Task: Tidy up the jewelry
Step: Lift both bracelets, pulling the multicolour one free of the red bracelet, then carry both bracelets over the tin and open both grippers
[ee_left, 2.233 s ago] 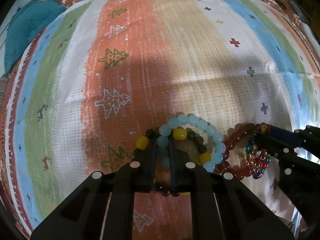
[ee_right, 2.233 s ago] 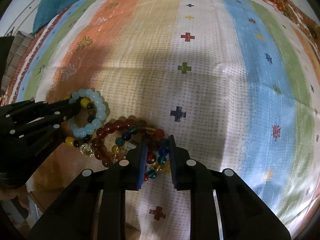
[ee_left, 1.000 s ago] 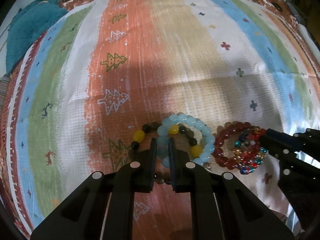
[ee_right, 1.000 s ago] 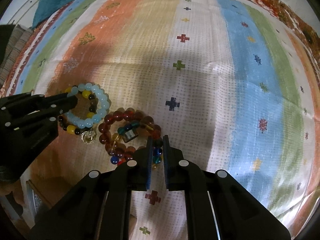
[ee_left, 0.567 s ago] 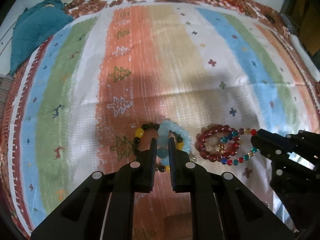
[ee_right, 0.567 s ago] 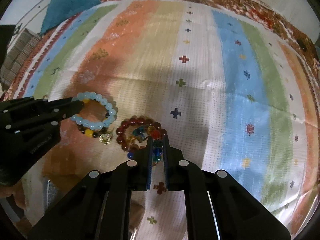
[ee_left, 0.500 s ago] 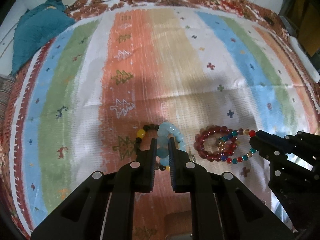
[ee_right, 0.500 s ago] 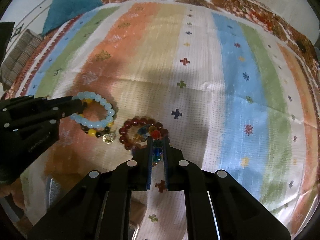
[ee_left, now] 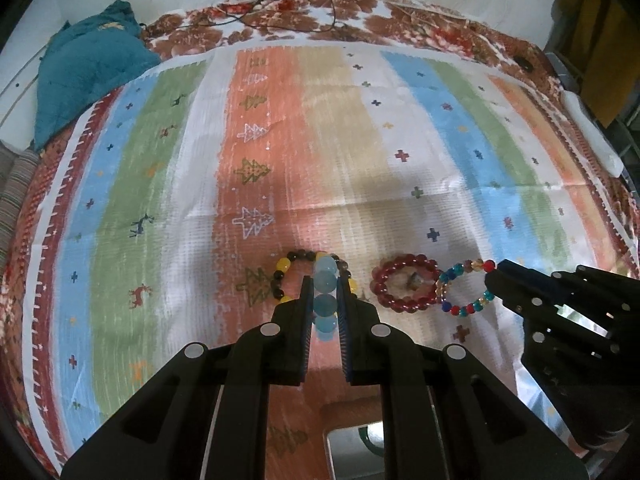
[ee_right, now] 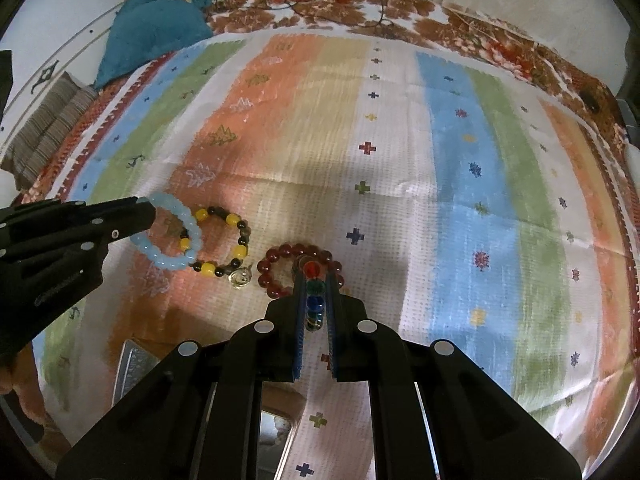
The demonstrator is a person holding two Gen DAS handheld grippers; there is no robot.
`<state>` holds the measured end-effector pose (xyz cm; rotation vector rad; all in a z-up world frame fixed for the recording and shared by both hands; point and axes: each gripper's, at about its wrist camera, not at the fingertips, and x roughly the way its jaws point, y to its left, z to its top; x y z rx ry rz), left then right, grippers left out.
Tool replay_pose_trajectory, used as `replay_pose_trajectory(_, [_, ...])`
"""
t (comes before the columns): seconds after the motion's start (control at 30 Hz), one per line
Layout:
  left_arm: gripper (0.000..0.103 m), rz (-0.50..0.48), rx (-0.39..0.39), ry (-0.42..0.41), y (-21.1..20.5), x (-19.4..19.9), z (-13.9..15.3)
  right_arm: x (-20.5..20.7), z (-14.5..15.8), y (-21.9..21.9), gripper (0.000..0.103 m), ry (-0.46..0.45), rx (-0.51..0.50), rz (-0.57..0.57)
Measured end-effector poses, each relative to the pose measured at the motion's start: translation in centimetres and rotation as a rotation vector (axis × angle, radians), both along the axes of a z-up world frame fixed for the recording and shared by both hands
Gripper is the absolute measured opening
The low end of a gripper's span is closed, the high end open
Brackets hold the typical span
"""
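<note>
Left wrist view: the left gripper point(ee_left: 323, 294) is clamped on the pale blue bracelet point(ee_left: 324, 300), whose beads stack edge-on between the fingers. The bracelet appears raised off the striped cloth point(ee_left: 340, 140), probably to free it from the yellow-and-dark bracelet point(ee_left: 286, 280) lying beneath. The dark red bracelet point(ee_left: 404, 288) lies flat to the right. Beside it the multicolour bracelet point(ee_left: 466, 288) hangs from the right gripper point(ee_left: 496, 276), pinched at one edge.

Right wrist view: the right gripper point(ee_right: 315, 296) grips the multicolour bracelet point(ee_right: 314, 294), seen edge-on, just over the red bracelet point(ee_right: 280, 268). The left gripper point(ee_right: 146, 208) holds the blue bracelet point(ee_right: 176, 236) by its rim, overlapping the yellow-and-dark one point(ee_right: 224, 240), which carries a small charm point(ee_right: 240, 278). I judge that both strands are being drawn apart for separate placement; snagging on neighbours is the risk.
</note>
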<state>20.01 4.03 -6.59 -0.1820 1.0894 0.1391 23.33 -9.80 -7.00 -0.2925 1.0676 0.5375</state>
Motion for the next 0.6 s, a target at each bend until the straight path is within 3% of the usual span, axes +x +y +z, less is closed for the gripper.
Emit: replay_pose_trajectory(0.6, [0.011, -0.039, 0.007, -0.097, -2.1, -3.9, 3.4, -3.5, 3.2, -0.8, 0.01, -0.087, 0.081, 0.016])
